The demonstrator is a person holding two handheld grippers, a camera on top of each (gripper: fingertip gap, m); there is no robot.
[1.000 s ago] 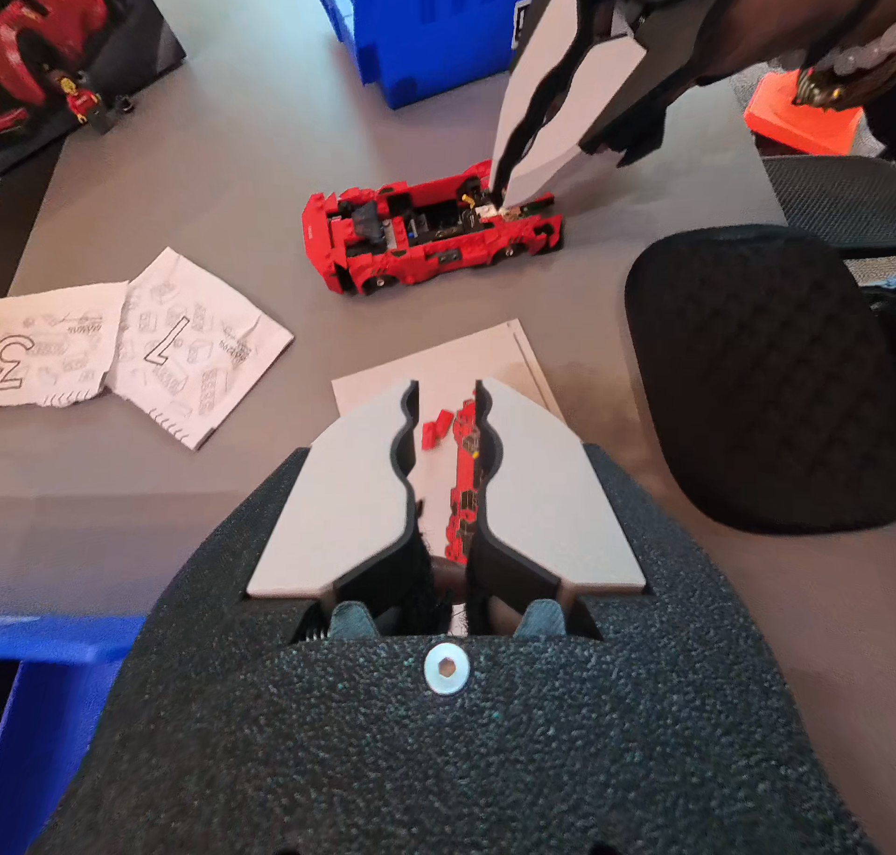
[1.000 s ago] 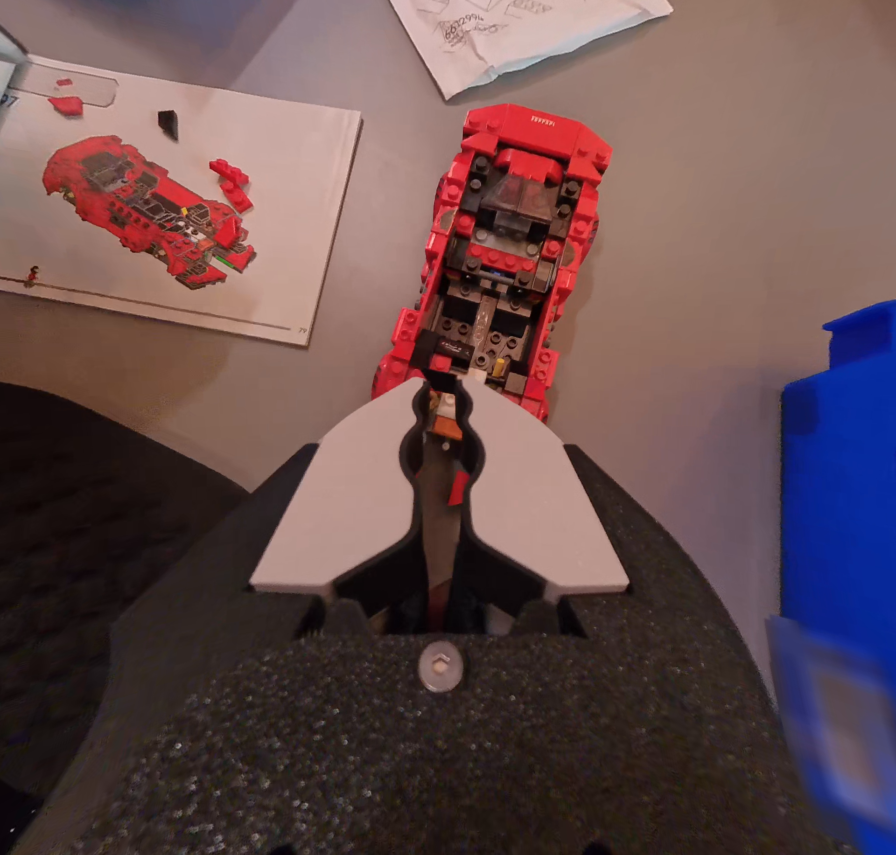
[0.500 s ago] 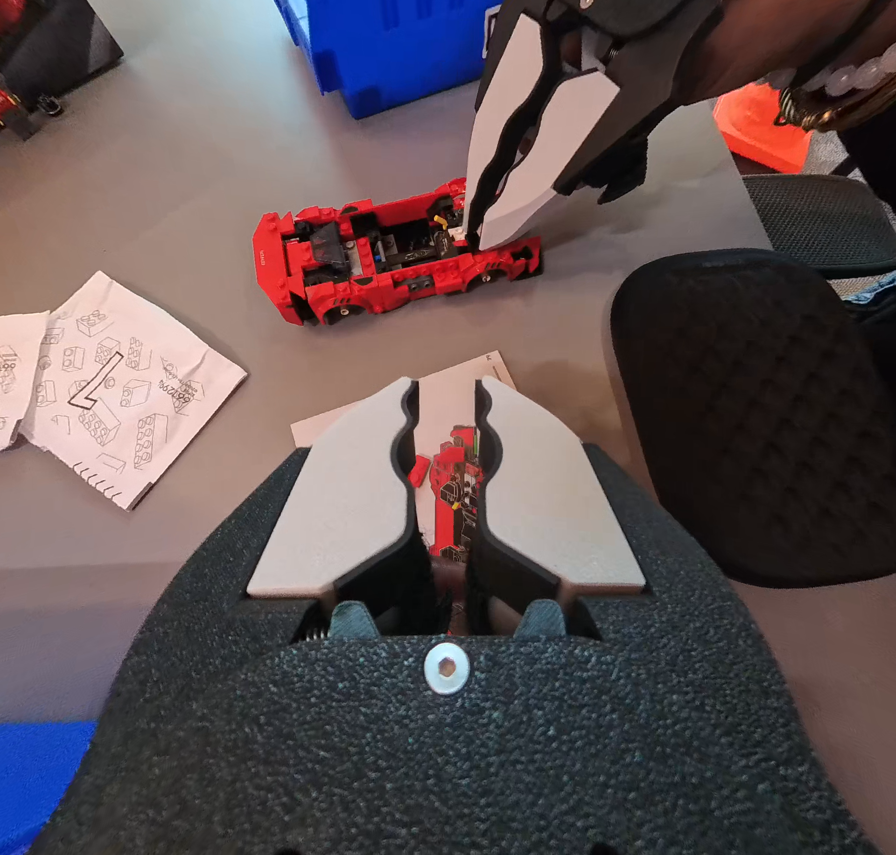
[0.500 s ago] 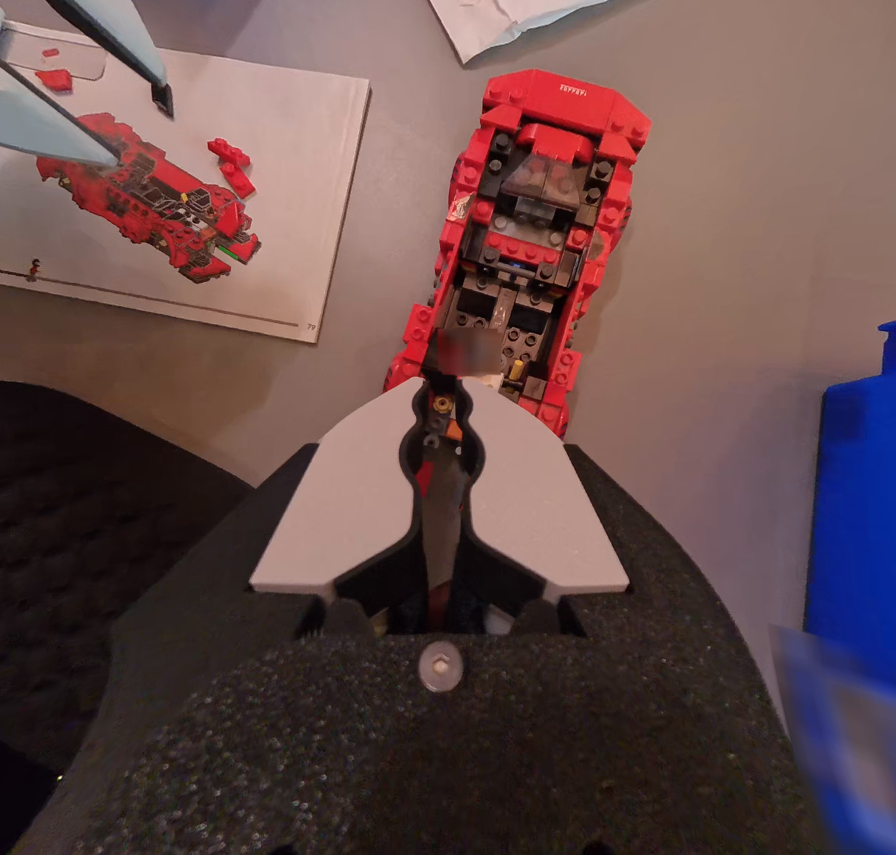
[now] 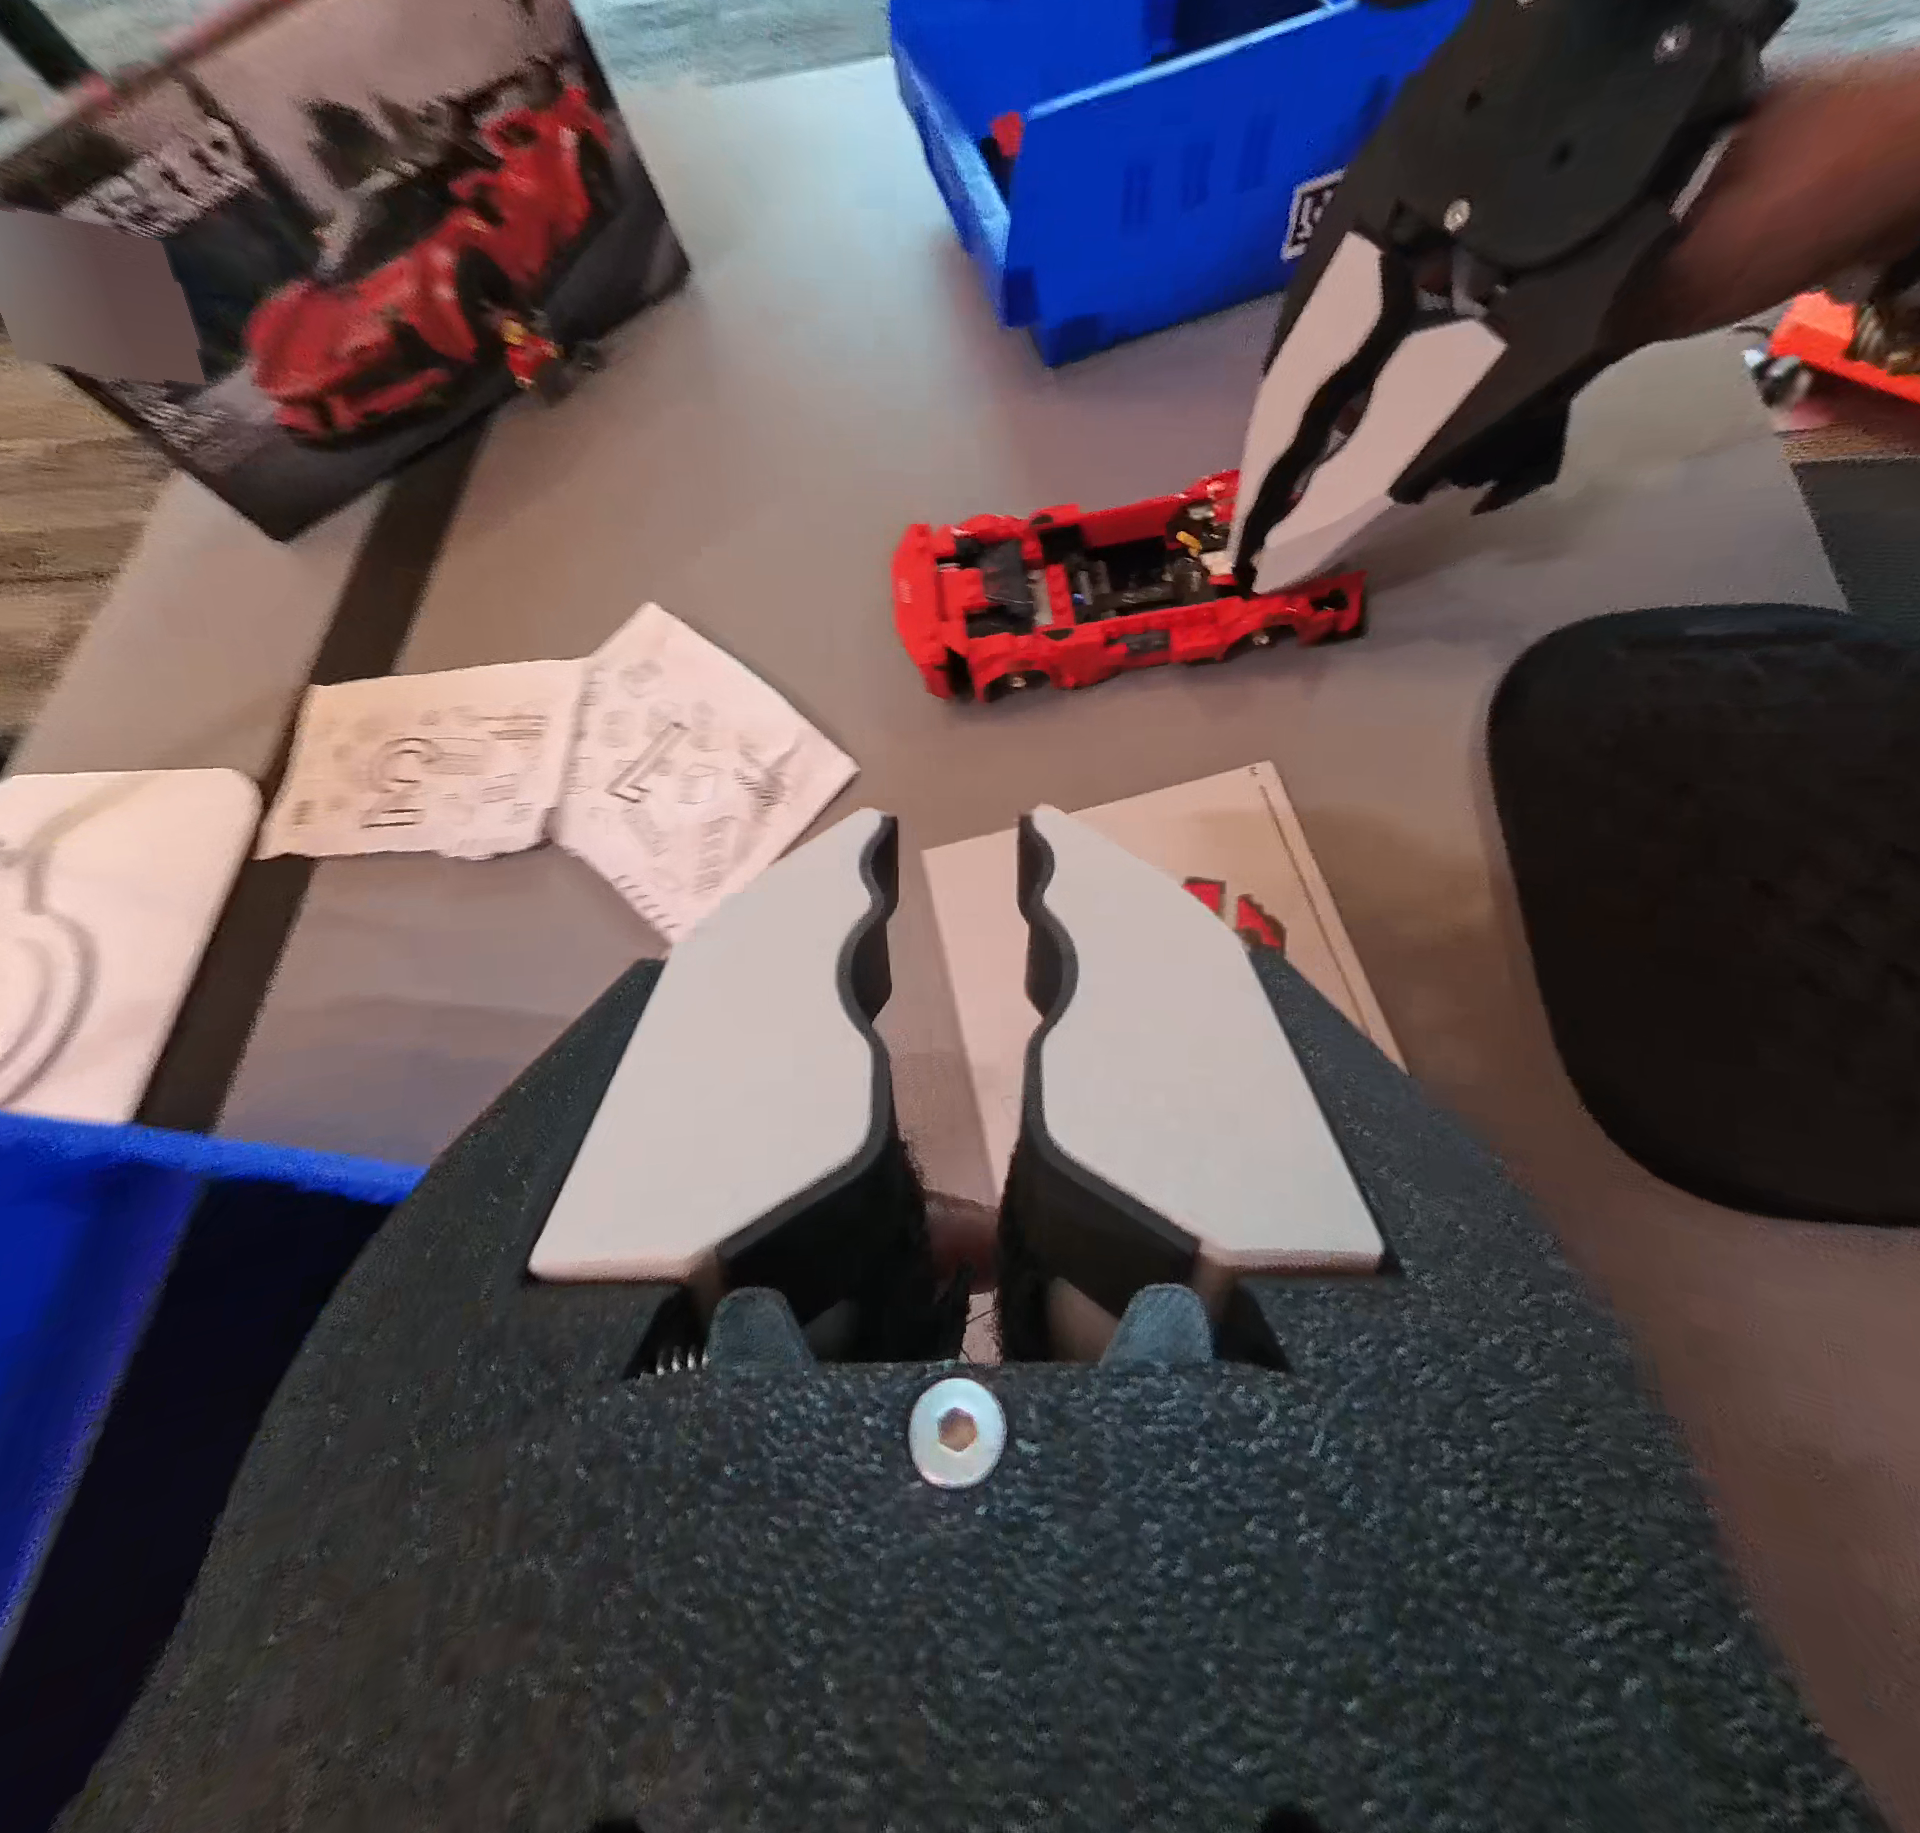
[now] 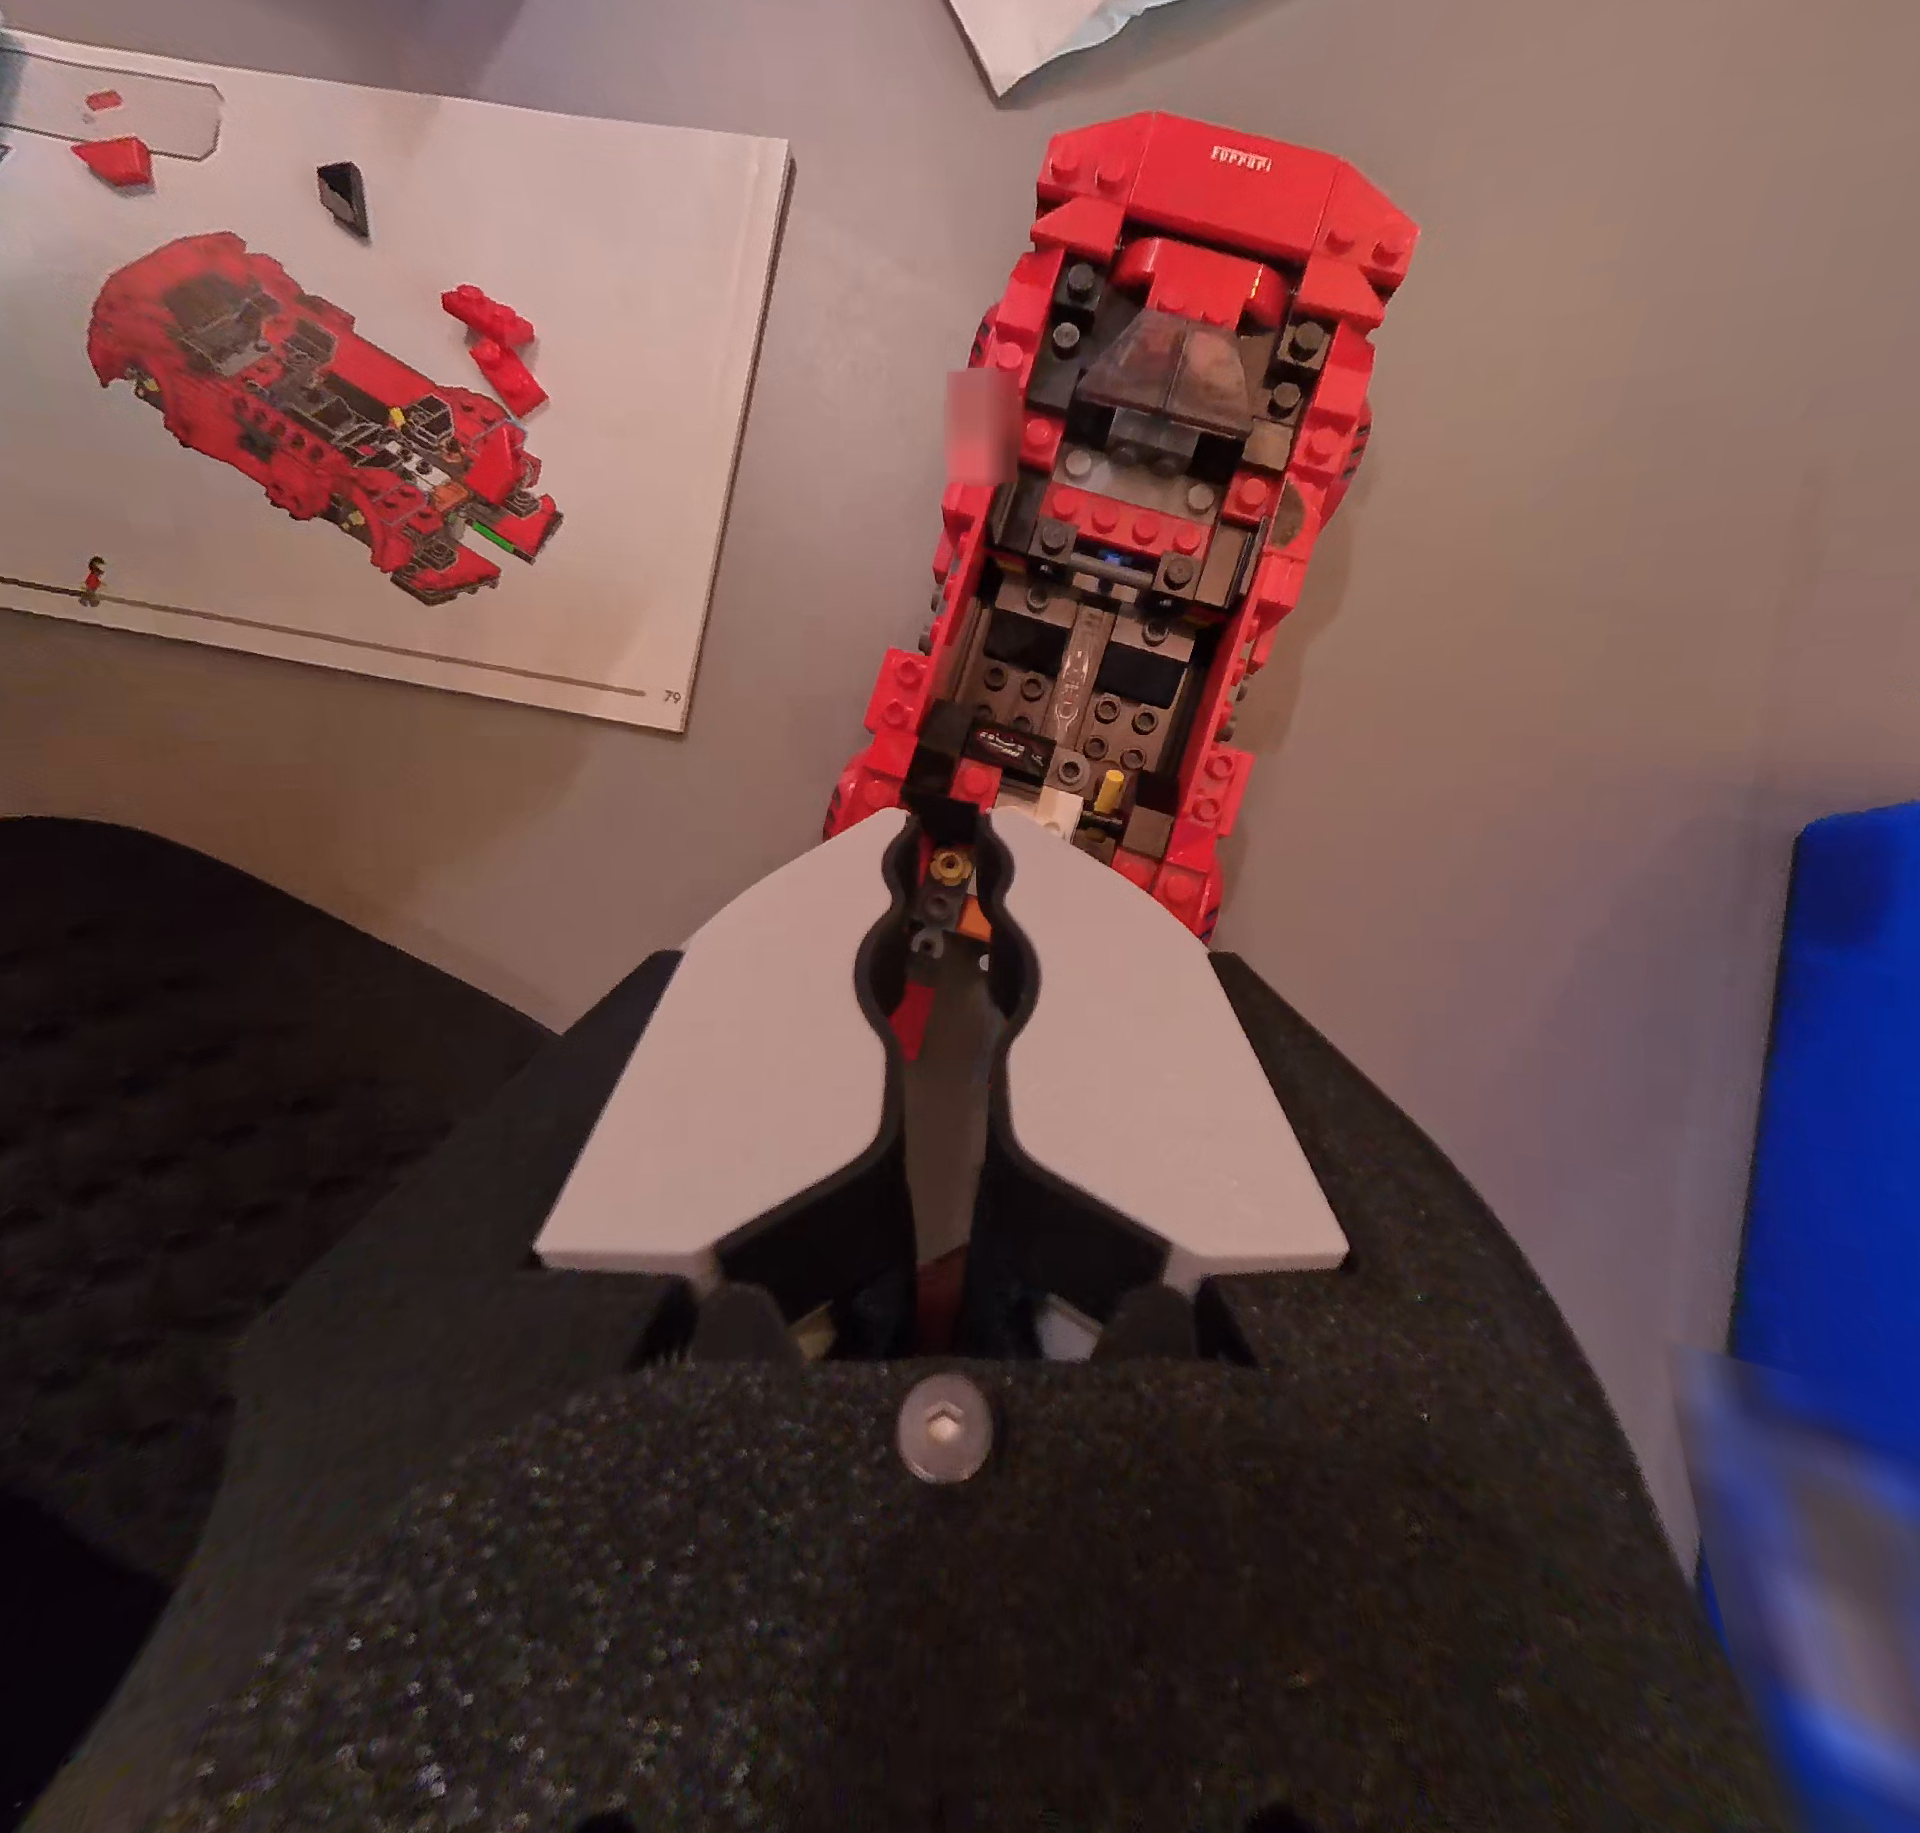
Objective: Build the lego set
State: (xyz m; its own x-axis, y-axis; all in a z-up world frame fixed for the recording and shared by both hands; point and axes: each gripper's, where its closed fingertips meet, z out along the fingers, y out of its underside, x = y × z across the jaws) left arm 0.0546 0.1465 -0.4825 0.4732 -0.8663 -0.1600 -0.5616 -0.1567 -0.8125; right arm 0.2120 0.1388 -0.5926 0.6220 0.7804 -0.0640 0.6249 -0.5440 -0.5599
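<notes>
The partly built red lego car (image 6: 1153, 453) lies on the grey table, its cockpit uncovered; it also shows in the left wrist view (image 5: 1122, 594). My right gripper (image 6: 945, 825) is at the car's near end, narrowly shut on a small black piece (image 6: 948, 815) that sits on the car. In the left wrist view the right gripper (image 5: 1247, 570) points down onto the car. My left gripper (image 5: 958, 827) is open and empty, held above the near edge of the instruction booklet (image 5: 1195, 848). Loose red plates (image 6: 494, 339), a red slope (image 6: 114, 160) and a black slope (image 6: 345, 199) lie on the booklet (image 6: 623, 433).
A blue bin (image 5: 1143, 173) and the set's box (image 5: 343, 256) stand at the back. Torn paper bags (image 5: 561, 775) lie left of the car. A black chair back (image 5: 1714, 900) is on the right, another blue bin (image 5: 83, 1316) at lower left. The gap from one gripper's tips to the other's is roughly 20 centimetres.
My left gripper has pulled back and to the left, away from the booklet's loose pieces, and no longer shows in the right wrist view. My right gripper stays on the car's near end.
</notes>
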